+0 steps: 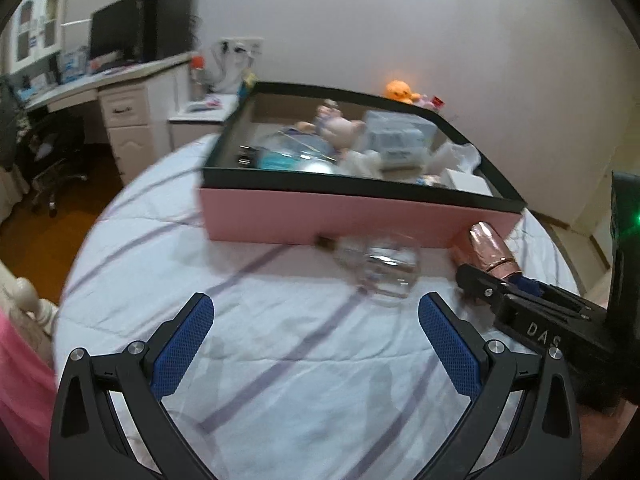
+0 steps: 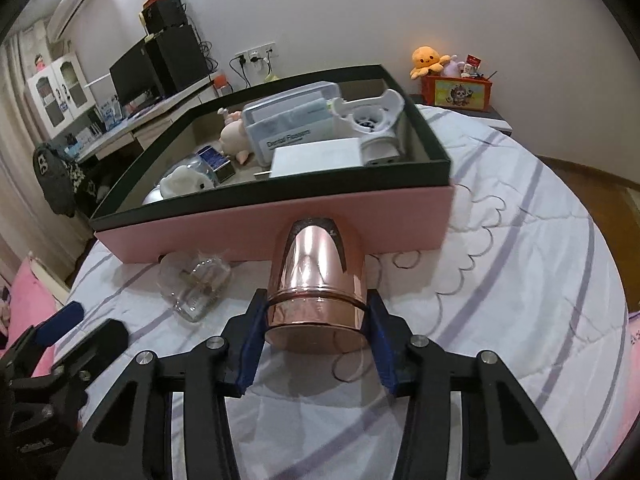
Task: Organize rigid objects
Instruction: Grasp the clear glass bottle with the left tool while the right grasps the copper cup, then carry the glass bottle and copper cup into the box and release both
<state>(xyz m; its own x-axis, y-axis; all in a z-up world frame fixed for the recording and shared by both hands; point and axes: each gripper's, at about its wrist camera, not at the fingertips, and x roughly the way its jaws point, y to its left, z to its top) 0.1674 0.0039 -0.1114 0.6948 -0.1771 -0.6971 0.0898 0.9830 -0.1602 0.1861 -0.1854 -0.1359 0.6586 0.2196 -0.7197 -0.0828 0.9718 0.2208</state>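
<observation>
Right tool (image 2: pixel 316 334) clamped on rose-gold cup (image 2: pixel 316 276), lying on the bed (image 2: pixel 520 280) against the pink box (image 2: pixel 280 232). Left tool (image 1: pixel 316 344) wide open, empty, near the glass jar (image 1: pixel 380 268). Box already part-filled; cup and jar not yet in.

White wall (image 2: pixel 360 8), wooden floor (image 1: pixel 36 240), desk (image 1: pixel 120 76).

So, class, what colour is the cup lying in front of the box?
Shiny rose gold cup, clearest in the right wrist view, lying before the pink box.
</observation>
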